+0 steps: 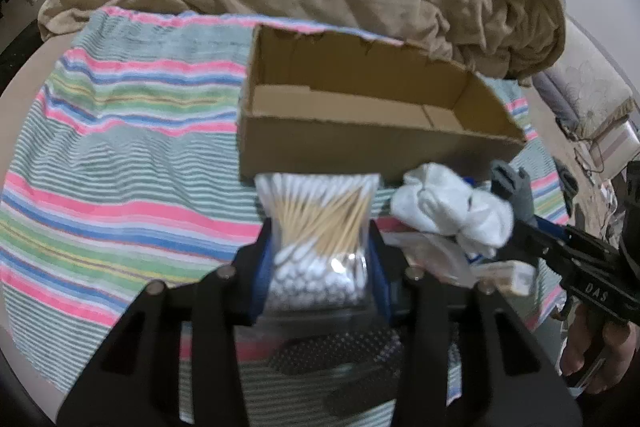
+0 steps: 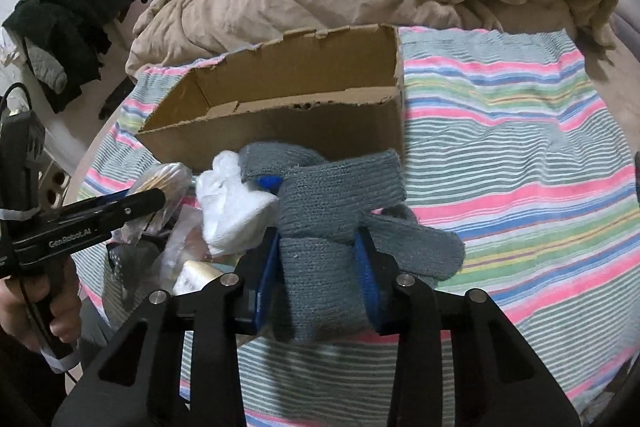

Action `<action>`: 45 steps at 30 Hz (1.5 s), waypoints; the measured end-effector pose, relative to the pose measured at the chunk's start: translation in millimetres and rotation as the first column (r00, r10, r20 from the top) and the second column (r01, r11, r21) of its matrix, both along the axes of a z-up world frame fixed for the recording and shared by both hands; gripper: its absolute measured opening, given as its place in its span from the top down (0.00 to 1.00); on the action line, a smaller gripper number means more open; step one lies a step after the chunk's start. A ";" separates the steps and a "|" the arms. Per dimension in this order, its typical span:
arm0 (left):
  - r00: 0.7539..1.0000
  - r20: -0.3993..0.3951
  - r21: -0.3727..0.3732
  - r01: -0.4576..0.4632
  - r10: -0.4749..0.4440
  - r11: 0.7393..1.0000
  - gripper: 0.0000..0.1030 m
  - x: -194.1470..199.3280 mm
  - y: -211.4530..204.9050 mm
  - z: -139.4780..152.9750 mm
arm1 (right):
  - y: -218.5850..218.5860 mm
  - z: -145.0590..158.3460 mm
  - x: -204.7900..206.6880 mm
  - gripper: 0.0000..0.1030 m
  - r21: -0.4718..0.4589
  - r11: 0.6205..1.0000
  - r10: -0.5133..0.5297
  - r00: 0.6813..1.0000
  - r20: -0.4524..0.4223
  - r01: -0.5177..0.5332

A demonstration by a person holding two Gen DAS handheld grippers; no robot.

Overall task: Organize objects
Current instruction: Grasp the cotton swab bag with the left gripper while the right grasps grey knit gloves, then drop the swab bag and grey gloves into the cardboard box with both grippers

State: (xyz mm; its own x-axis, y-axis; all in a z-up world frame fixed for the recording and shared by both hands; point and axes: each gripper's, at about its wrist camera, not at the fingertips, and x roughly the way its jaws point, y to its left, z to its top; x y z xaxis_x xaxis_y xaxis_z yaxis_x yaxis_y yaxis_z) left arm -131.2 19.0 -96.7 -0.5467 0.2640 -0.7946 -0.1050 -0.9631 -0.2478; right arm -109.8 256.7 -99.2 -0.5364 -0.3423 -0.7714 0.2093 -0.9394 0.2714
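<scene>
My left tongs (image 1: 320, 247) clamp the cotton swabs (image 1: 316, 223), my right tongs (image 2: 318, 259) clamp grey socks (image 2: 332, 227); next, both go over the cardboard box (image 1: 360, 147).

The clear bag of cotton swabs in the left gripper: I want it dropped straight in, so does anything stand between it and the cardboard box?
Nothing visible does. The clear bag of wooden-stick cotton swabs, clamped in the left gripper, sits just before the open brown cardboard box, whose visible floor is bare. The crumpled white cloth lies off to the right.
</scene>
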 end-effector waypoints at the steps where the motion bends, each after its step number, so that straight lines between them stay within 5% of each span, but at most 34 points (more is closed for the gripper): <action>1: 1.000 -0.006 -0.001 -0.003 0.003 1.000 0.59 2.2 -0.3 3.6 | 1.3 4.0 2.3 0.62 -0.002 1.000 -0.004 1.000 -0.009 0.004; 11: 0.993 -0.119 0.019 0.019 -0.016 1.000 0.59 22.7 3.3 61.8 | 6.9 52.8 13.0 0.62 -0.009 1.000 -0.020 0.994 -0.109 0.019; 22: 0.973 -0.218 -0.004 0.071 -0.070 0.997 0.59 -9.8 31.6 99.1 | 7.6 92.8 -19.5 0.62 -0.007 1.000 -0.013 0.979 -0.205 0.012; 32: 0.971 -0.217 -0.004 0.097 -0.095 0.995 0.59 -61.5 57.7 75.7 | 1.4 83.0 -71.6 0.62 -0.029 1.000 0.000 0.981 -0.195 -0.005; 45: 0.996 -0.028 0.018 0.089 -0.088 0.996 0.57 -113.6 73.1 4.9 | -3.7 20.1 -117.1 0.62 -0.023 1.000 0.012 0.997 -0.074 -0.014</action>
